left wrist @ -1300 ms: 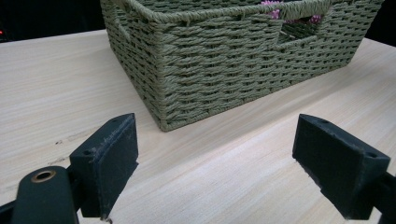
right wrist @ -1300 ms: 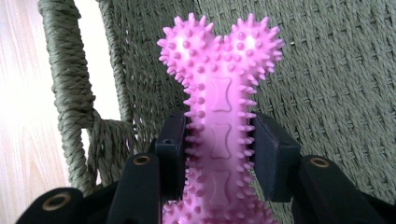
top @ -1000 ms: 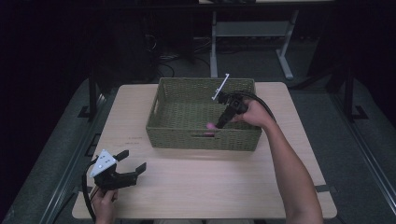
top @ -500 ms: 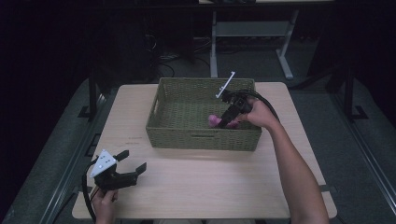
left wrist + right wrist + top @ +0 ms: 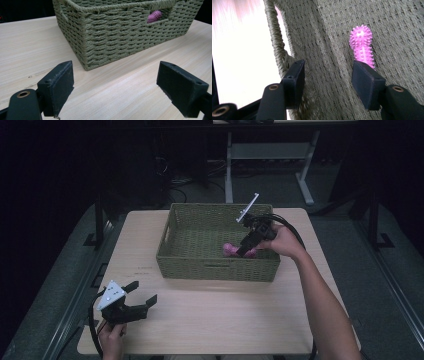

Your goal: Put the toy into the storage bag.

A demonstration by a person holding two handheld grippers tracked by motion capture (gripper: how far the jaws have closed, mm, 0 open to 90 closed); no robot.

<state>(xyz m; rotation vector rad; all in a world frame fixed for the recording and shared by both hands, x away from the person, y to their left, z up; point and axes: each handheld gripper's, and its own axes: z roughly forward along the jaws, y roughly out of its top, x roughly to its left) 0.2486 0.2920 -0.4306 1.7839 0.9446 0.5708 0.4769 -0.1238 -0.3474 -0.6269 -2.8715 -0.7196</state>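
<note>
spiky toy (image 5: pixel 231 250) lies in basket (image 5: pixel 215 267), centred on table (image 5: pixel 225 320).

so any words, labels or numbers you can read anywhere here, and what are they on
None can be read in any view.
The woven basket, the pink spiky toy lying in it and the black pads of both tongs carry no print.
On the wooden table, a few small dark marks left of the basket are too small to tell whether they are writing.
</note>
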